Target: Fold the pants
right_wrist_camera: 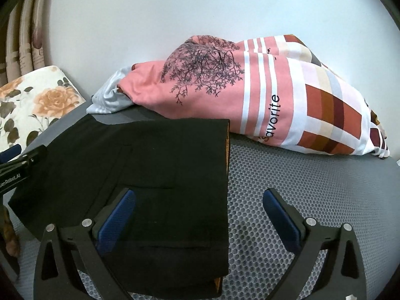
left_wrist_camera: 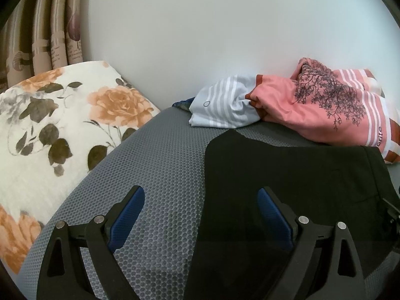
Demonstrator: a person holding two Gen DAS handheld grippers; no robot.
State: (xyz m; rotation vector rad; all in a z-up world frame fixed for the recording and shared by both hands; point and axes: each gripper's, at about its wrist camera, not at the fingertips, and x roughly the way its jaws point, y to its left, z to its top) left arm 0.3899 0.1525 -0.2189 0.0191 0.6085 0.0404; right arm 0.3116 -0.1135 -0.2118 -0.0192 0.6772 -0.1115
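On the grey mesh mattress [right_wrist_camera: 312, 187] I see the folded black pants [right_wrist_camera: 155, 175] flat, a pink printed duvet [right_wrist_camera: 250, 87] bunched behind, a floral pillow [left_wrist_camera: 62, 125] left. My left gripper [left_wrist_camera: 201, 215] and right gripper [right_wrist_camera: 200, 212] gape, holding nothing.

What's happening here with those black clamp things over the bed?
A person is folding black pants with a handheld gripper in each hand. The pants lie folded flat on the grey mattress. The left gripper and right gripper both stand open above them, gripping nothing. A pink bedding bundle and a floral pillow sit nearby.
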